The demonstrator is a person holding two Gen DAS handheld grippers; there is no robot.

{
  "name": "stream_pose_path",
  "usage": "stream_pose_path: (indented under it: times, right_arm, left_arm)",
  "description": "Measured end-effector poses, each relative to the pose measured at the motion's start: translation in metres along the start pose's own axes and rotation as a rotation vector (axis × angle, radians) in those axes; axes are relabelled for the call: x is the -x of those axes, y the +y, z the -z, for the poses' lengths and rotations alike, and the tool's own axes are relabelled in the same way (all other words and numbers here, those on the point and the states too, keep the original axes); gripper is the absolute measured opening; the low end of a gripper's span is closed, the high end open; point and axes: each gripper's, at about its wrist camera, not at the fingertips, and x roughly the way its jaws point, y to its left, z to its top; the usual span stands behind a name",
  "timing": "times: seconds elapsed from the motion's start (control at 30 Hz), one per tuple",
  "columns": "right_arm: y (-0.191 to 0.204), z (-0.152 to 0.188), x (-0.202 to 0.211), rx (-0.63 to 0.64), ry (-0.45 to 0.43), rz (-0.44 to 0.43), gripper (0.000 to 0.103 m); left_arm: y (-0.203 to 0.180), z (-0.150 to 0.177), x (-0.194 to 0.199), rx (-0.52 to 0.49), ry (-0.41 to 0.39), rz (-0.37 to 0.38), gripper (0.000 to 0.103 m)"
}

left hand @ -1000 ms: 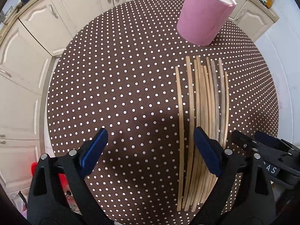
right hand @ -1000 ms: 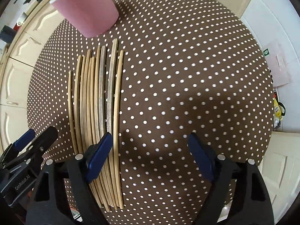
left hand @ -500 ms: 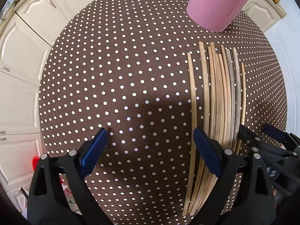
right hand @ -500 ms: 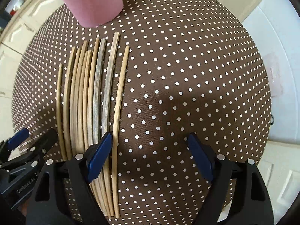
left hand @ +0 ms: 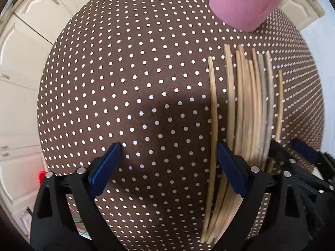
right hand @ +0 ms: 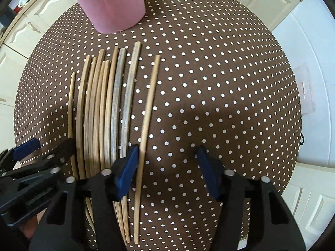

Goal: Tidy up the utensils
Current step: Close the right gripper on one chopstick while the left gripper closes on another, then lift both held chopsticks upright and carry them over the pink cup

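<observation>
Several wooden chopsticks [left hand: 247, 113] lie side by side on the brown dotted tablecloth [left hand: 125, 83]; they also show in the right wrist view [right hand: 108, 108]. A pink cylindrical holder [left hand: 247, 2] stands upright beyond their far tips, also in the right wrist view [right hand: 111, 4]. My left gripper [left hand: 169, 163] is open and empty, low over the cloth, its right finger at the left edge of the chopsticks. My right gripper [right hand: 167, 163] is open and empty, with the rightmost chopstick [right hand: 146, 125] just inside its left finger.
The round table [right hand: 240, 83] is ringed by cream cabinets [left hand: 18, 67] on the left and far side. White floor [right hand: 309, 67] lies to the right. Each gripper shows at the edge of the other's view.
Both grippers have moved down and forward, closer to the chopsticks and the holder. The right gripper's jaws stand a little narrower than before.
</observation>
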Motion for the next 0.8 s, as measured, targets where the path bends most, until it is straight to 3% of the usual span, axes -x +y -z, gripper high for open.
stream_pose_path:
  times: [0.1,0.17,0.27,0.33,0.43,0.63,0.8]
  right_arm:
    - [0.002,-0.003,0.001,-0.002,-0.002,-0.005,0.044]
    - [0.001,-0.004,0.004,-0.016,-0.004,-0.004,0.037]
    - [-0.006,-0.004,0.003,-0.038,-0.004,-0.006,0.025]
    - [-0.010,-0.006,0.004,-0.056,-0.002,-0.010,0.019]
    - [-0.012,-0.010,0.003,-0.077,-0.001,-0.013,0.013]
    - [-0.031,-0.012,0.002,-0.123,-0.005,-0.048,0.005]
    - [-0.057,-0.008,0.000,-0.159,-0.014,-0.098,0.005]
  left_arm:
    - [-0.006,-0.007,-0.004,0.023,-0.003,-0.012,0.089]
    - [-0.008,-0.008,-0.002,0.042,-0.015,-0.007,0.081]
    - [-0.012,-0.012,0.005,0.023,-0.053,-0.023,0.058]
    - [-0.016,-0.017,0.007,-0.001,-0.075,-0.013,0.023]
    - [-0.017,-0.025,0.007,-0.008,-0.077,0.004,0.009]
    - [0.007,-0.034,0.003,0.062,-0.064,0.087,0.005]
    - [0.013,-0.035,0.005,0.080,-0.064,0.089,0.005]
